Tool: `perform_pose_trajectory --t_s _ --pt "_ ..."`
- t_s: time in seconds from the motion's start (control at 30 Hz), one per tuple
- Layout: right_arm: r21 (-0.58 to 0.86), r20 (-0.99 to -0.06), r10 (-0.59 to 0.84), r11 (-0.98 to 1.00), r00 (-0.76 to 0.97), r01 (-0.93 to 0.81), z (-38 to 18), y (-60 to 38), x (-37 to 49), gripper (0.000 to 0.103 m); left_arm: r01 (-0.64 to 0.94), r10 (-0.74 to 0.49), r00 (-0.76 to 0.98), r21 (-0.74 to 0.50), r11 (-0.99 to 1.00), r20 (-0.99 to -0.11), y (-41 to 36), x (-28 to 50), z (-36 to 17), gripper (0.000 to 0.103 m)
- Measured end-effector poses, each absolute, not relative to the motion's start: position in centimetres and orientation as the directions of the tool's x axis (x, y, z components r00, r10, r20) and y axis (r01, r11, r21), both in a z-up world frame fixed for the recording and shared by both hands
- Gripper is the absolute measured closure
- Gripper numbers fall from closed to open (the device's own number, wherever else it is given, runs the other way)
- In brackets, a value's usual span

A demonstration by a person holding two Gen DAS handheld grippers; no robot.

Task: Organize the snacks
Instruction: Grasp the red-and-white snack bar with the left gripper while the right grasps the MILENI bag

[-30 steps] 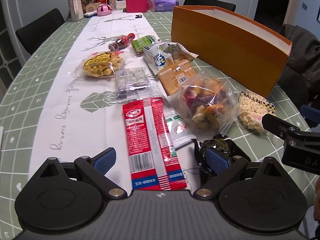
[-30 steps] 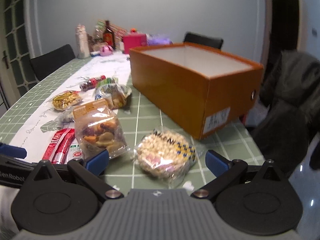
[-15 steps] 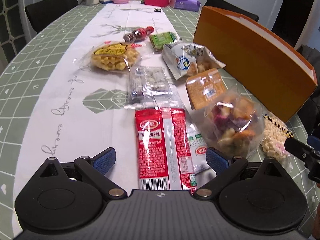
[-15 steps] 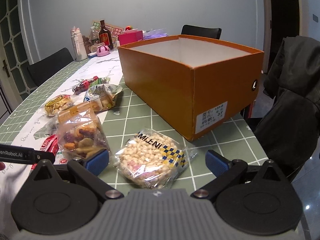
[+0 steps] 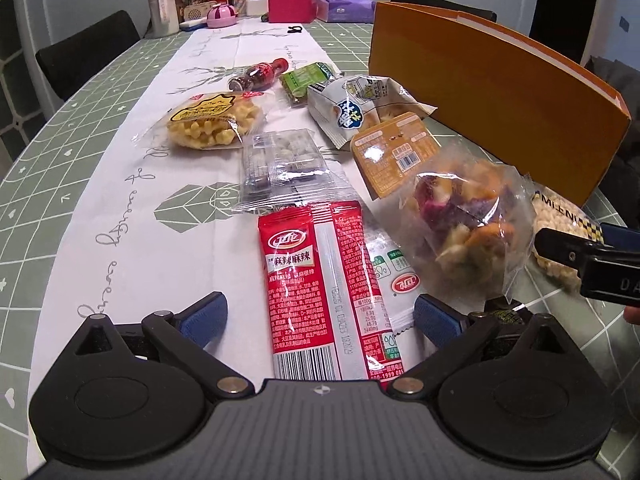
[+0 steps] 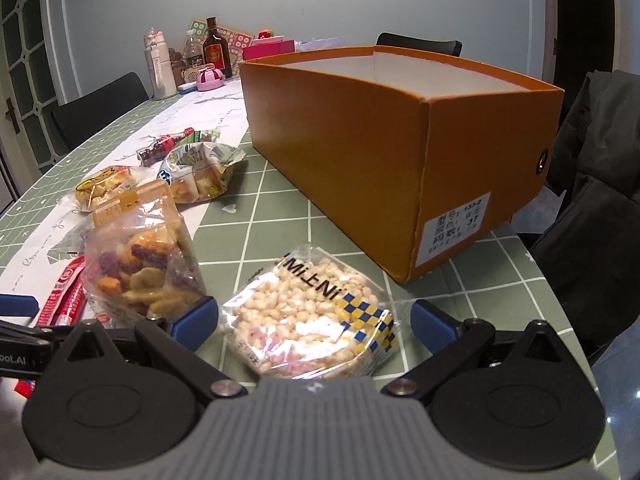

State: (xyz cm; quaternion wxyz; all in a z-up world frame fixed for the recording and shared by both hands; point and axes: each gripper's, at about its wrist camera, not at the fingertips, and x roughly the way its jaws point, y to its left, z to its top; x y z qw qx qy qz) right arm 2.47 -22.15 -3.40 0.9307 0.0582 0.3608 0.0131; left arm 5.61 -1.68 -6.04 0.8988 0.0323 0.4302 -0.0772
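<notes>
Right wrist view has the right claw [image 6: 314,318] spread wide around the puffed-rice pack [image 6: 314,320] on the table [image 6: 280,216], probably to lift it into the orange box [image 6: 400,152]; only the left view shows the left claw [image 5: 318,316], also spread, straddling the red packets [image 5: 316,280].

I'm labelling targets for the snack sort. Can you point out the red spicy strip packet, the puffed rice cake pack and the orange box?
red spicy strip packet [image 5: 300,280], left wrist view, middle of its printed face.
puffed rice cake pack [image 6: 312,312], right wrist view, centre of the wrapper.
orange box [image 6: 340,152], right wrist view, long side wall.
</notes>
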Motion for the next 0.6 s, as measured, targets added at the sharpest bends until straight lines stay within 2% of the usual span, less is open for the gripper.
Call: perform_pose_trajectory --t_s 0.07,0.2,0.33,0.47,0.5,0.57,0.6 --pt "0.113 -0.684 0.061 0.993 0.727 0.023 -3.8 -22.2 2.6 0.004 0.173 -0.112 0.625 -0.002 0.985 -0.773 -1.7 5.6 -6.1 0.0" --pt "0.038 -0.678 0.015 0.999 0.735 0.015 -4.2 -21.6 2.3 0.013 0.182 -0.134 0.675 -0.011 0.983 -0.725 -1.3 4.7 -6.6 0.0" --pt "0.056 -0.663 0.022 0.998 0.748 0.021 -4.2 -22.0 2.1 0.022 0.178 -0.122 0.7 0.007 0.984 -0.704 -1.0 4.2 -6.8 0.0" --pt "0.059 -0.654 0.025 0.998 0.756 0.018 -4.2 -22.0 1.9 0.025 0.179 -0.136 0.69 -0.014 0.984 -0.711 -0.4 4.1 -6.5 0.0" --pt "0.063 -0.652 0.028 0.998 0.758 0.017 -4.1 -22.1 1.9 0.026 0.176 -0.144 0.692 -0.029 0.984 -0.707 -0.2 4.1 -6.3 0.003" --pt "0.072 -0.647 0.033 0.997 0.762 0.017 -4.1 -22.2 1.7 0.027 0.184 -0.167 0.698 -0.051 0.982 -0.697 0.2 4.0 -5.9 0.041" --pt "0.074 -0.646 0.034 0.997 0.762 0.017 -4.1 -22.2 1.6 0.027 0.182 -0.165 0.696 -0.051 0.982 -0.699 0.2 4.0 -5.8 0.043"
